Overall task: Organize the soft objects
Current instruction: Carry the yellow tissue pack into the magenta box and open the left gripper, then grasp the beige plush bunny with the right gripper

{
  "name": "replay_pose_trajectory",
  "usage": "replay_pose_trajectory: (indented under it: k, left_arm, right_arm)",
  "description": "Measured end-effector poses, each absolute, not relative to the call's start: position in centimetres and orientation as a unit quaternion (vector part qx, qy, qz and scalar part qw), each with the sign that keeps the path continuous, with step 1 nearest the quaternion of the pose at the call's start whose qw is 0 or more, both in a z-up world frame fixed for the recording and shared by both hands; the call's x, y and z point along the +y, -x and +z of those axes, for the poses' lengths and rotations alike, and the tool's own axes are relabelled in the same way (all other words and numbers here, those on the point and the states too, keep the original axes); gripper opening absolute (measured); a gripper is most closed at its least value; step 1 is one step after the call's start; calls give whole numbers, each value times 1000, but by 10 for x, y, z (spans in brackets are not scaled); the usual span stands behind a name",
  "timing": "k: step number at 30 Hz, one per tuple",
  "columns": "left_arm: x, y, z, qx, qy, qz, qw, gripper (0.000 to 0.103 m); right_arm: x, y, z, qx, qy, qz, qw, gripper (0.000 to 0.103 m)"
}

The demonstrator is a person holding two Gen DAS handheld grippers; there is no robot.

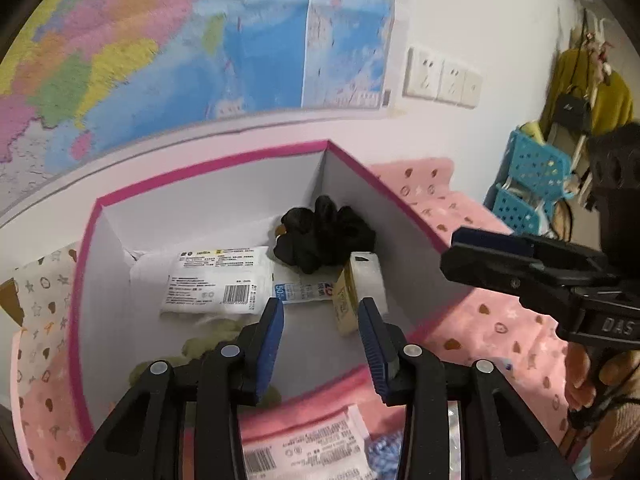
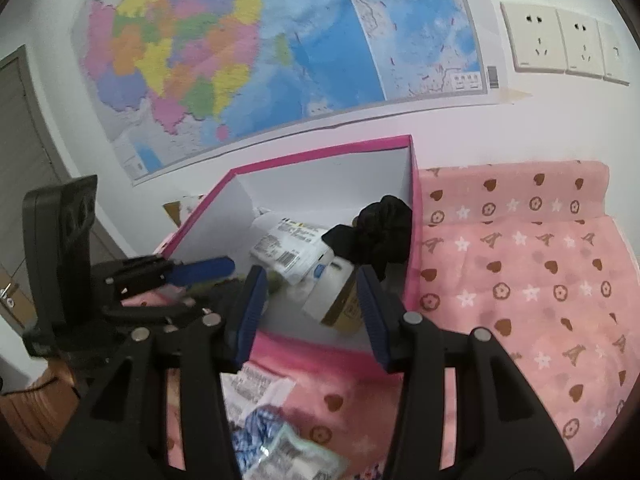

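Observation:
A pink-rimmed box (image 1: 208, 162) (image 2: 320, 150) with white walls stands open on a pink blanket. Inside lie a black scrunchie (image 1: 324, 236) (image 2: 380, 228), a white barcoded packet (image 1: 212, 280) (image 2: 288, 244), a yellow-and-white packet (image 1: 352, 292) (image 2: 336, 300) and something olive green (image 1: 208, 332). My left gripper (image 1: 320, 308) hovers over the box's near side, open with nothing between its blue pads. My right gripper (image 2: 311, 276) is open too, above the box's near right corner, and holds nothing. Each gripper shows in the other's view, the right gripper (image 1: 452, 256) and the left gripper (image 2: 216, 276).
Outside the box's near wall lie a white barcoded packet (image 1: 304, 444) (image 2: 256, 388), a blue patterned item (image 2: 256, 428) and a pale green packet (image 2: 296, 456). The pink heart-print blanket (image 2: 520, 280) spreads right. A map and sockets cover the wall; blue baskets (image 1: 528, 184) stand far right.

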State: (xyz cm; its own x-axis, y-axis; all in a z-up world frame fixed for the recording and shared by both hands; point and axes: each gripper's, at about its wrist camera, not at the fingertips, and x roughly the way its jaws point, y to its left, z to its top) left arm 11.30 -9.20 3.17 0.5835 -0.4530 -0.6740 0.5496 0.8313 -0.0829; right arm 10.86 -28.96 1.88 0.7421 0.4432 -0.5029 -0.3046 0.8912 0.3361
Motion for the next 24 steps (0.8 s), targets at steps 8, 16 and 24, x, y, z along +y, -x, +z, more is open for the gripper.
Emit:
replay_pose_trajectory:
  k: [8, 16, 24]
  left_arm:
    - [-73, -84, 42, 333, -59, -290, 895, 41]
    - [-51, -62, 44, 325, -40, -292, 899, 41]
    - [-18, -46, 29, 334, -25, -248, 909, 41]
  right_arm:
    - [-295, -81, 18, 295, -112, 216, 924, 49]
    - [-295, -65, 12, 301, -121, 233, 917, 49]
    - [-270, -44, -3, 322, -115, 294, 893, 49]
